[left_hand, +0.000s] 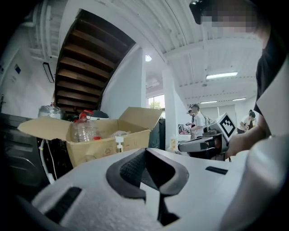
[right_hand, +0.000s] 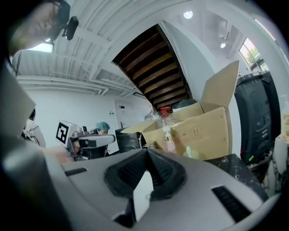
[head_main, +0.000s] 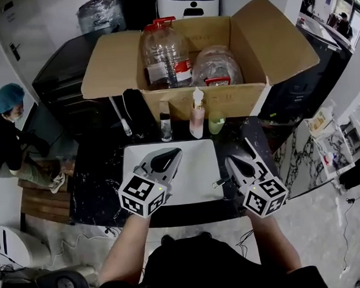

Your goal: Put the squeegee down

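Neither gripper holds anything. My left gripper [head_main: 168, 154] hovers over the white board [head_main: 194, 173] on the black table, its jaws shut and empty; its own view shows the pads [left_hand: 131, 169] pressed together. My right gripper [head_main: 237, 161] hangs at the board's right edge, also shut with nothing between the pads [right_hand: 131, 173]. A slim white-handled tool [head_main: 120, 118] lies at the table's back left; whether it is the squeegee I cannot tell.
An open cardboard box [head_main: 226, 98] with a big water jug [head_main: 164, 53] fills the back of the table. A dark bottle [head_main: 165, 120], a pink pump bottle [head_main: 196, 115] and a green bottle [head_main: 216, 125] stand before it. A person in a blue cap [head_main: 6, 129] sits at the left.
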`<action>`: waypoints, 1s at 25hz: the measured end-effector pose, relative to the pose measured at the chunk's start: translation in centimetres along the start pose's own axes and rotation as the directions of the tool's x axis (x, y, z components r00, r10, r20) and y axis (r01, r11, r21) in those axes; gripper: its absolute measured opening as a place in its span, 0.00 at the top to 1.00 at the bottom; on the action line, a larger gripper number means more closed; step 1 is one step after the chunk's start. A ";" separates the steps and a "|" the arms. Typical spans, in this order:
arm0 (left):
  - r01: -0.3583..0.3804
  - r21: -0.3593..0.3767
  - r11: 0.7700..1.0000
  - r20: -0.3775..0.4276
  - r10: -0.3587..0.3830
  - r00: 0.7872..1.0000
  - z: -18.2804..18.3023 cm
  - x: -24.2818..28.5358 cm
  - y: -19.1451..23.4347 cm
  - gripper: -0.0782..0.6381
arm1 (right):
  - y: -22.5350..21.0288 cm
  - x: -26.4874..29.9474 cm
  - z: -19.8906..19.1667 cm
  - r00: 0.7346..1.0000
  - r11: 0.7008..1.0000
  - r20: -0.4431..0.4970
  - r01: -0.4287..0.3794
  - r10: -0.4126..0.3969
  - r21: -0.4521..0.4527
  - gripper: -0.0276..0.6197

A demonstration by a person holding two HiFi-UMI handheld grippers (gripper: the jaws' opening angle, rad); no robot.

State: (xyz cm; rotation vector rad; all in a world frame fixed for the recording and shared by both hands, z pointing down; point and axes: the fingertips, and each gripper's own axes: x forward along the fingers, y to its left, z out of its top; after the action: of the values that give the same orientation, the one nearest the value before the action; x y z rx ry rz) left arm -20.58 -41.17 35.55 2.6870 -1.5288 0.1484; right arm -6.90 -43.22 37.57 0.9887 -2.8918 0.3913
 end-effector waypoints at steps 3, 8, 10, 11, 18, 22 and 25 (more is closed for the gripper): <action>-0.024 -0.012 1.000 0.007 0.024 1.000 0.7 -1.5 1.3 0.88 | 0.6 0.2 1.4 1.000 1.000 0.028 -0.014 0.015 -0.026 0.95; -0.051 -0.014 0.999 0.021 0.052 0.998 1.5 -3.4 2.5 0.88 | 2.0 0.3 2.9 0.997 0.996 0.064 -0.027 0.033 -0.087 0.95; -0.064 -0.017 0.998 0.023 0.065 0.998 1.5 -4.1 2.9 0.88 | 2.8 0.3 3.3 0.996 0.994 0.078 -0.040 0.049 -0.104 0.95; -0.065 -0.016 0.998 0.027 0.065 0.998 1.6 -4.4 3.0 0.88 | 3.2 0.3 3.4 0.995 0.993 0.083 -0.046 0.056 -0.110 0.95; -0.033 0.011 0.999 0.096 0.031 0.995 2.5 -5.4 2.7 0.88 | 4.3 0.6 3.7 0.994 0.992 0.089 -0.051 0.061 -0.112 0.95; -0.036 0.019 0.999 0.084 0.034 0.996 2.2 -5.4 2.7 0.88 | 4.4 0.6 3.3 0.996 0.993 0.075 -0.038 0.046 -0.109 0.95; -0.053 0.015 0.998 0.062 0.052 0.997 1.6 -5.1 2.9 0.88 | 4.3 0.4 3.0 0.997 0.994 0.067 -0.023 0.030 -0.104 0.95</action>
State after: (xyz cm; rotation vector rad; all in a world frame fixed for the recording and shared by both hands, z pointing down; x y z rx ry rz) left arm -25.56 -38.38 33.35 2.6898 -1.6236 0.0813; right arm -9.75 -40.99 33.76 0.9670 -2.9545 0.2105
